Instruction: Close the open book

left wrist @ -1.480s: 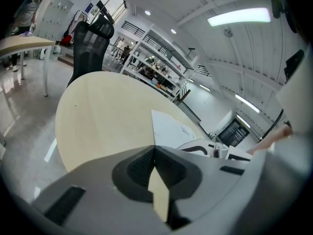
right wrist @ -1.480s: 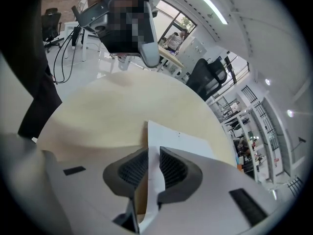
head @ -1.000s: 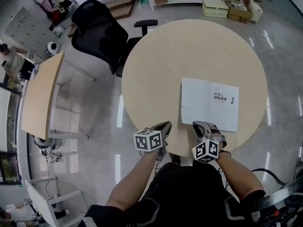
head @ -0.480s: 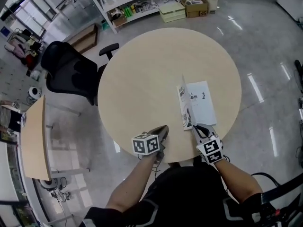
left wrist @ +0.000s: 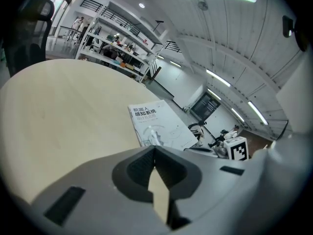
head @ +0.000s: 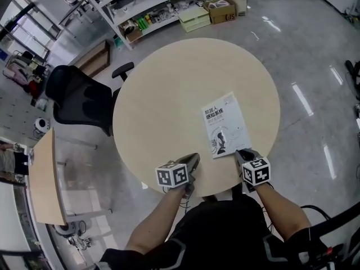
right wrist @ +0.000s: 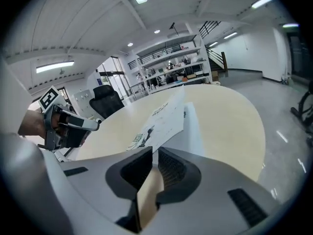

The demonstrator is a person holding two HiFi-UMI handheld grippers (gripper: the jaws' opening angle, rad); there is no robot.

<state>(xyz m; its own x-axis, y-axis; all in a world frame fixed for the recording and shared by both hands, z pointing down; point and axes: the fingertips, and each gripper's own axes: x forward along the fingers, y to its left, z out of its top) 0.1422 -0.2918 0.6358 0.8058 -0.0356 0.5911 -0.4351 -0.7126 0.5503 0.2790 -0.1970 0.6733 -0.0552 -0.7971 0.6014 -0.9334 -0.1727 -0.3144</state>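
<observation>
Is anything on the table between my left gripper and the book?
Nothing visible. Only bare table lies between the left gripper and the book. The right gripper is shut on the book's near corner, on the far side from the left one.

The head camera sits high above the near edge of the round table [head: 169, 94] and stares steeply down. It takes in the whole top, with the chair [head: 79, 103] at far left and the shelves [head: 157, 4] beyond. The left gripper [head: 194, 157] carries its camera low, close over the wood, facing far and a little right toward the book [head: 224, 131]. The right gripper [head: 242, 151] has its camera just as low, looking far and leftward along the book's cover. Both gripper views share the book, the shelves and each other's gripper.
</observation>
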